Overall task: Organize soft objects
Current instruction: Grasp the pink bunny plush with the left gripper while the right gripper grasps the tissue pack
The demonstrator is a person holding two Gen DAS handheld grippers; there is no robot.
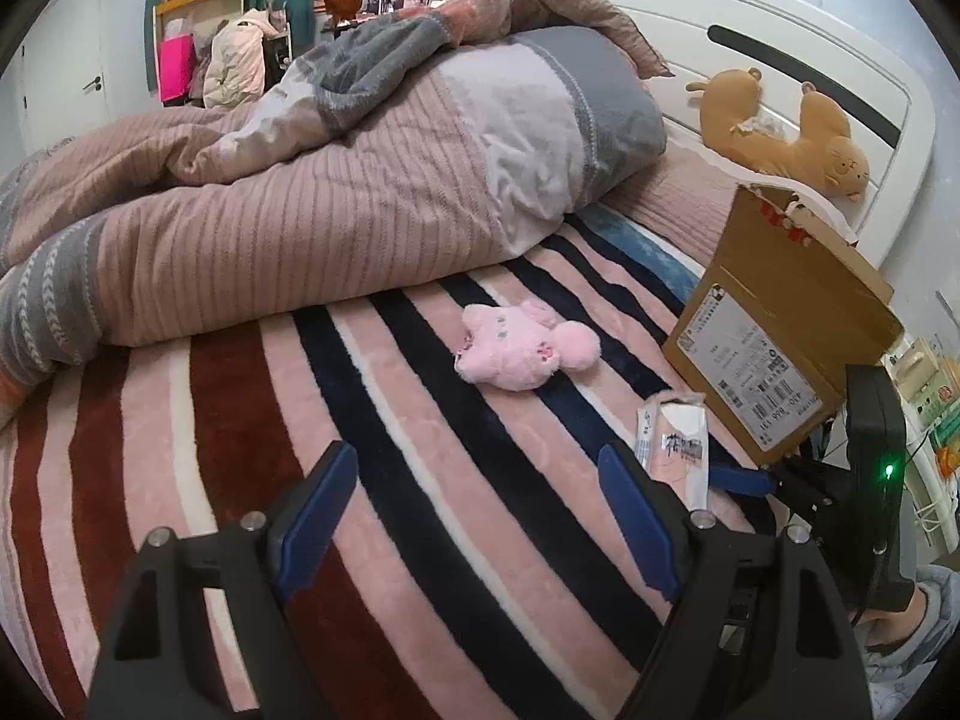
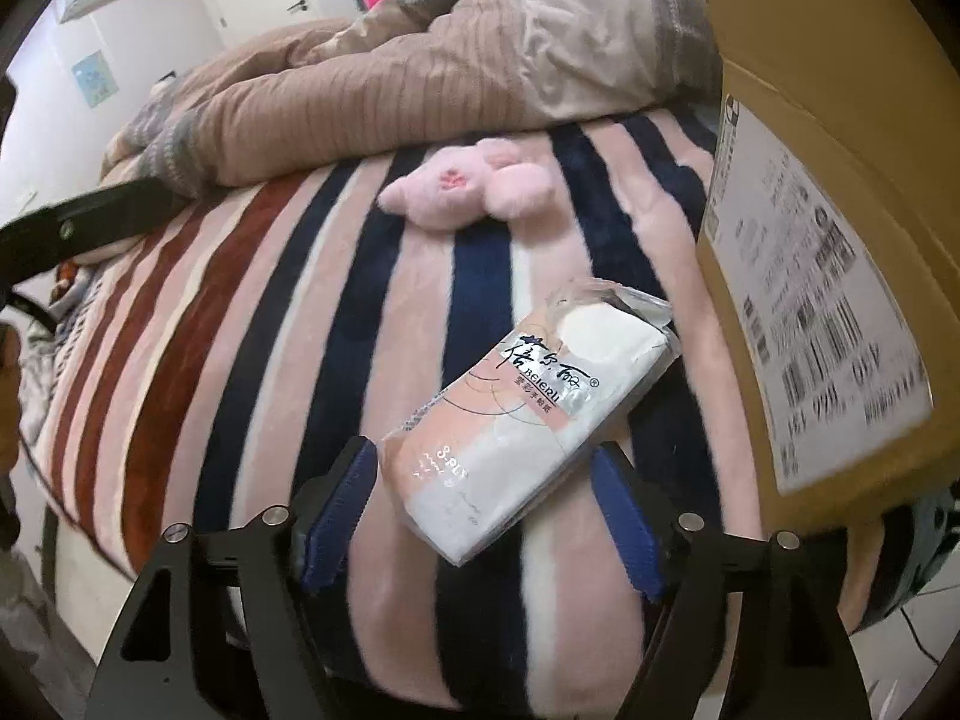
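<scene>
A pink plush toy (image 1: pixel 522 348) lies on the striped blanket (image 1: pixel 240 420), ahead of my left gripper (image 1: pixel 478 468), which is open with nothing between its fingers. A pack of tissues (image 2: pixel 516 414) in pink and white wrap lies on the blanket beside a cardboard box (image 2: pixel 840 120). My right gripper (image 2: pixel 483 462) is open around the pack's near end, and the blue pads stand just clear of its sides. The same pack (image 1: pixel 675 444) shows in the left wrist view, with a right gripper finger (image 1: pixel 741 478) next to it. The pink plush toy (image 2: pixel 468 186) lies farther up the blanket.
A rumpled quilt (image 1: pixel 300 222) is heaped across the bed behind the toy. A brown plush animal (image 1: pixel 798 126) leans on the white headboard (image 1: pixel 780 30). The cardboard box (image 1: pixel 774 324) stands at the bed's right edge, with a bedside shelf (image 1: pixel 924 384) beyond it.
</scene>
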